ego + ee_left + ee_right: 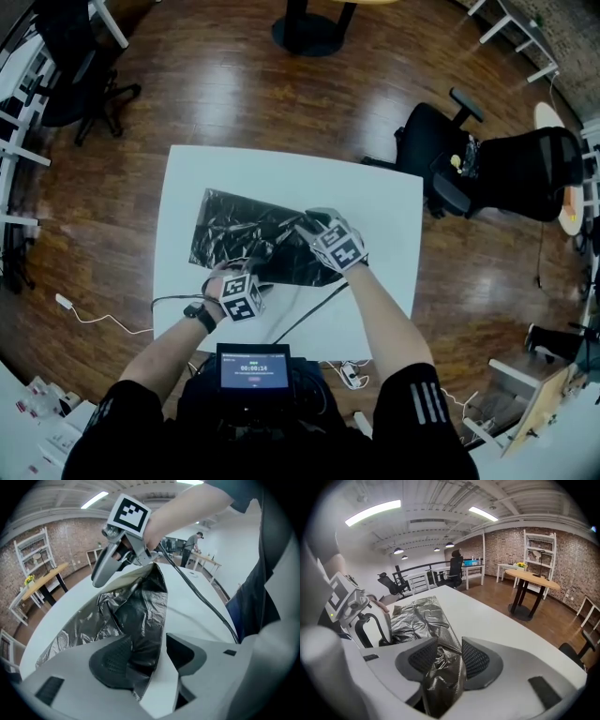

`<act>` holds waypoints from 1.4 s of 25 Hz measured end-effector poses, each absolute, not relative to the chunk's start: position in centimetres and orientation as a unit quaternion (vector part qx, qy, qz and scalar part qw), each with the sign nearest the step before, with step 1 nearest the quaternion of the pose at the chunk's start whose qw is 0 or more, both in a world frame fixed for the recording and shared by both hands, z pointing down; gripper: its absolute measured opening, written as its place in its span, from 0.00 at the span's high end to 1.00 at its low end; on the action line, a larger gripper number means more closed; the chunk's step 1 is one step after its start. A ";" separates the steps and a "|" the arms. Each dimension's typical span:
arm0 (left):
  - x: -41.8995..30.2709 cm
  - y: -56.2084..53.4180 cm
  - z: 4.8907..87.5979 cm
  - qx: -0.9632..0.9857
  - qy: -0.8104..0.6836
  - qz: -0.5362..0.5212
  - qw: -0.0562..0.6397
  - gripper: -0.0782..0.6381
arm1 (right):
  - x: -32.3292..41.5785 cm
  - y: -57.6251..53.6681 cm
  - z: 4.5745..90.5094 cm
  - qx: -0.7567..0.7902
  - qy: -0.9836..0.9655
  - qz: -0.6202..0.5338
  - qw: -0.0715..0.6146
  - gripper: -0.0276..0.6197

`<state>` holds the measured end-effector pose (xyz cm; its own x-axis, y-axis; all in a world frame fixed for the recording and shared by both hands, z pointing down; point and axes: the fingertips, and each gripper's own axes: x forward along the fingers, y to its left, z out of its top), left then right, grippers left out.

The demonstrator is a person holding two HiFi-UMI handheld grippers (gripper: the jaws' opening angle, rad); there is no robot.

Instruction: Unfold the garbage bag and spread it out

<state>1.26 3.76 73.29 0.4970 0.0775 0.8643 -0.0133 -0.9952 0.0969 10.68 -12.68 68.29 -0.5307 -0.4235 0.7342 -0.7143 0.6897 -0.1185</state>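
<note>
Garbage bag (234, 230) is lying crumpled across a white table (384, 202), the left gripper (147, 660) and right gripper (449, 657) each pinching its near edge. Wooden floor (216, 84) is stretching open around, office chairs (497, 173) standing well apart.

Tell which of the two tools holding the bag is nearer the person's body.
The left tool, gripping the bag at its near edge; the right tool reaches farther out.
</note>
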 end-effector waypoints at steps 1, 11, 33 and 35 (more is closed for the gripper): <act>1.6 3.6 72.7 0.868 0.017 0.494 0.046 0.57 | 10.9 -12.4 67.6 0.339 -0.851 0.206 0.345 0.67; 9.7 5.5 68.6 0.898 0.072 0.432 0.036 0.57 | 16.9 -9.6 68.9 0.396 -0.801 0.207 0.399 0.66; 12.9 7.5 71.8 0.884 0.115 0.431 0.139 0.57 | 21.9 -8.1 72.2 0.406 -0.773 0.214 0.438 0.60; 12.9 7.5 71.9 0.885 0.116 0.430 0.138 0.57 | 22.1 -8.9 72.1 0.410 -0.773 0.210 0.437 0.60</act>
<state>12.87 7.50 71.88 0.6030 0.3246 0.7287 0.0872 -0.9348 0.3442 22.14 -8.88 72.09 -0.2817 -0.4501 0.8474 -0.8171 0.5755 0.0341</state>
